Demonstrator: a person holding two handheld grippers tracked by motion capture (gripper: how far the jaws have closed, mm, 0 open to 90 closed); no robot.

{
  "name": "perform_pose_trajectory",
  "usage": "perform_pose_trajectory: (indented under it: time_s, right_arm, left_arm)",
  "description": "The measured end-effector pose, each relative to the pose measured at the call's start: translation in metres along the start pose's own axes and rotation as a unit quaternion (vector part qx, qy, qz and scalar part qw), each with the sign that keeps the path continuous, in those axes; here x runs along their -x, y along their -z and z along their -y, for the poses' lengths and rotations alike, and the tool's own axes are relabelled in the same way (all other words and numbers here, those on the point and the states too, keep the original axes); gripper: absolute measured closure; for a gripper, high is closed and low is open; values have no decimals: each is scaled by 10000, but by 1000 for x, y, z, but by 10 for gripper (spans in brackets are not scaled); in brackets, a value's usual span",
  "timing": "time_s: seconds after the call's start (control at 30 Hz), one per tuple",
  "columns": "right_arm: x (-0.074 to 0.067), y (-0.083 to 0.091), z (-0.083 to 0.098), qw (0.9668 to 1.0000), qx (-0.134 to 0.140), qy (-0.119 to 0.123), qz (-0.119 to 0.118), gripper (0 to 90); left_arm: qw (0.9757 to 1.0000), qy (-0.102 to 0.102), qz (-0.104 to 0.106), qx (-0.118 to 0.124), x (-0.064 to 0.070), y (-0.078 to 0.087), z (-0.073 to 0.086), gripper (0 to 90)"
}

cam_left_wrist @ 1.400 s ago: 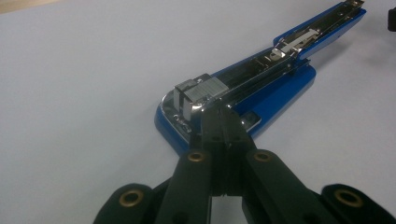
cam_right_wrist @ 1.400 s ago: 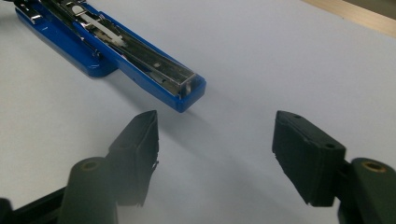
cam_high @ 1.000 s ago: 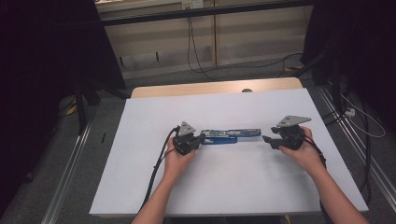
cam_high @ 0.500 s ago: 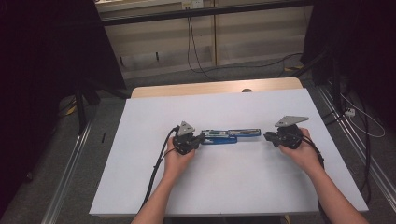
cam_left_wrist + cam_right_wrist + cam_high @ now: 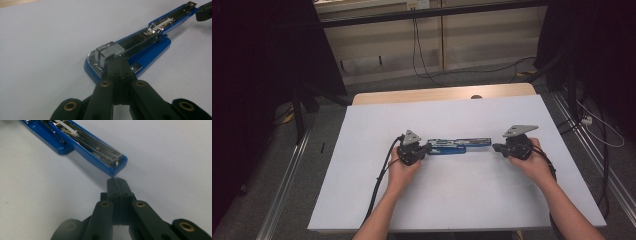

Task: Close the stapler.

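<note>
An opened blue stapler (image 5: 458, 145) is laid flat at the middle of the white bench (image 5: 362, 200). The left hand-held gripper (image 5: 115, 60), jaws pressed together, is set against its staple end. The right hand-held gripper's (image 5: 117, 180) jaws have just been closing and are pressed together on nothing, just beside the stapler's far tip.

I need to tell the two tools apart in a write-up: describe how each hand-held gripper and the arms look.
Both are black. The left hand-held gripper carries a small grey three-cornered plate and trails a black cable down the table. The right hand-held gripper has a larger grey plate and a black cable. The jaws have flat black links with brass-coloured rivets. Forearms are bare, no sleeves.
</note>
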State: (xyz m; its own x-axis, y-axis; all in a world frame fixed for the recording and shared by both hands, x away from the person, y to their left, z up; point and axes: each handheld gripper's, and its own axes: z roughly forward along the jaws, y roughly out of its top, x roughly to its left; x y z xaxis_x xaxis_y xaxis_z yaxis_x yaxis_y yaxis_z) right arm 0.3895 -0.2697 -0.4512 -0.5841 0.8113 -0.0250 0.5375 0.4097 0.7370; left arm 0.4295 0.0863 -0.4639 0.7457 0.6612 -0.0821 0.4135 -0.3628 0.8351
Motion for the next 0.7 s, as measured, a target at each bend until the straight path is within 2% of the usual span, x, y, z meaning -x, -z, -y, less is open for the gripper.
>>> perform_pose_trajectory:
  time_s: [0.37, 0.7]
  right_arm:
    - [0, -5, -1, 9999, -104, 77, 21, 900]
    - [-3, -11, -1, 10000, -48, 64, -13, 900]
  left_arm:
    - [10000, -2, 0, 9, 0, 0, 0, 900]
    - [10000, 15, -2, 16, 1, 0, 0, 900]
